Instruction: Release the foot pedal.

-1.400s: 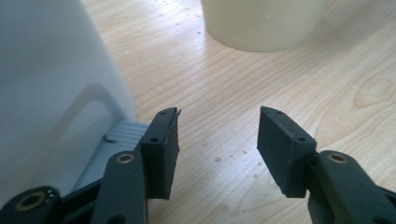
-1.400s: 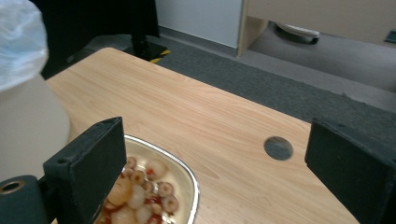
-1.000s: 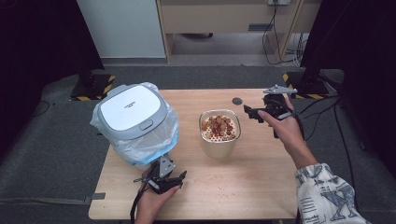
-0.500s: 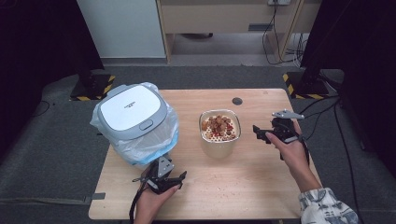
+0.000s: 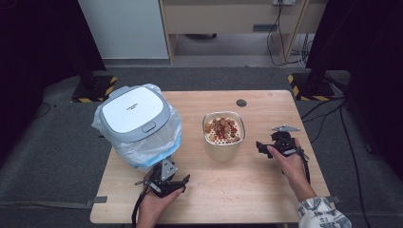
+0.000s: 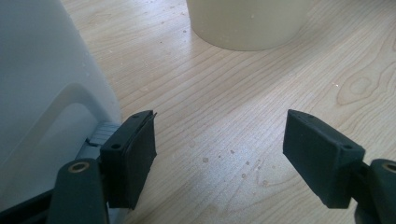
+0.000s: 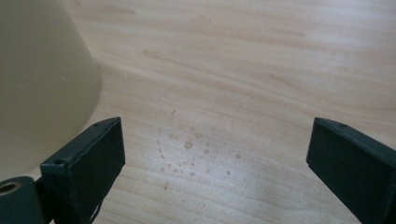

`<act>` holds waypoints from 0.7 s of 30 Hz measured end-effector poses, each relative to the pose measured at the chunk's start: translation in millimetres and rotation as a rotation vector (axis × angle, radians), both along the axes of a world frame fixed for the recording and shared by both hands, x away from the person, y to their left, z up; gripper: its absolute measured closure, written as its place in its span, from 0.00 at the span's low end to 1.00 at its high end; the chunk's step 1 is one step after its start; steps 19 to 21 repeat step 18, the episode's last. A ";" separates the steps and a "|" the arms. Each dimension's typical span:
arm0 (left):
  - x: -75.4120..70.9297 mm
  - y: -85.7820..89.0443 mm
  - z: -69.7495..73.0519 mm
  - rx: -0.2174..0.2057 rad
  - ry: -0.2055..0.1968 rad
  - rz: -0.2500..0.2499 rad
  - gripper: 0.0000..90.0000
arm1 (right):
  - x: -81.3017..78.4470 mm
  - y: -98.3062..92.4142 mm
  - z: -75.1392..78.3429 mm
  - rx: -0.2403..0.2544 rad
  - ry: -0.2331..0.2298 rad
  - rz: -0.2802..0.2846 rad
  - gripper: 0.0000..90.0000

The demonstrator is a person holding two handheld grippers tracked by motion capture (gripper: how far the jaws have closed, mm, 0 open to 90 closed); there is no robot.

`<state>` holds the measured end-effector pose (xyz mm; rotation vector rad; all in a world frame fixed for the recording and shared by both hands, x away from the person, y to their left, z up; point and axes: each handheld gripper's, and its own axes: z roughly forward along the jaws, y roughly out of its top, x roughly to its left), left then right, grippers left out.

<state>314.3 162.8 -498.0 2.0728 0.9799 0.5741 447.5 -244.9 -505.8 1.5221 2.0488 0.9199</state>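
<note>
Two grippers: both with jaws apart, nothing between the flat black pads; left jaws have just been opening
Pot (image 5: 224,137): cream, round-cornered, smooth wall; mid-table, between the grippers; brown and red bits on a holed insert
Right gripper (image 5: 263,147): just right of the pot, apart from it
Left gripper (image 5: 164,183): near edge, beside the bin
Bin (image 5: 135,121): grey-white lid, crinkled clear bag
Table (image 5: 266,190): pale grained wood, droplet-speckled
</note>
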 end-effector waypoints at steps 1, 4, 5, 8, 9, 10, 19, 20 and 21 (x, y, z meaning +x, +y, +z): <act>-0.2 -0.2 0.1 0.002 0.001 -0.001 0.27 | -0.2 3.5 -5.7 -0.006 0.002 0.001 0.06; -0.6 -0.5 0.1 0.003 0.000 0.000 0.27 | 0.4 7.4 -12.2 -0.005 0.029 0.000 0.06; -0.5 -0.3 0.1 0.004 0.001 -0.001 0.27 | 0.8 9.3 -15.6 -0.013 0.037 0.001 0.06; 0.0 -0.3 -0.1 0.003 0.002 -0.002 0.27 | 1.8 16.4 -25.1 -0.038 0.050 0.001 0.06; 0.0 -0.3 -0.1 0.003 0.002 -0.002 0.27 | 1.8 16.4 -25.1 -0.038 0.050 0.001 0.06; 0.0 -0.4 -0.1 0.005 0.002 -0.002 0.27 | 3.2 19.7 -30.2 -0.069 0.042 -0.016 0.04; -1.0 -1.4 0.3 0.010 0.001 -0.004 0.27 | 2.7 19.6 -34.5 -0.056 0.010 -0.031 0.01; -1.0 -1.4 0.3 0.010 0.001 -0.004 0.27 | 2.7 19.6 -34.5 -0.056 0.010 -0.031 0.01; -1.0 -1.4 0.3 0.010 0.001 -0.004 0.27 | 2.7 19.6 -34.5 -0.056 0.010 -0.031 0.01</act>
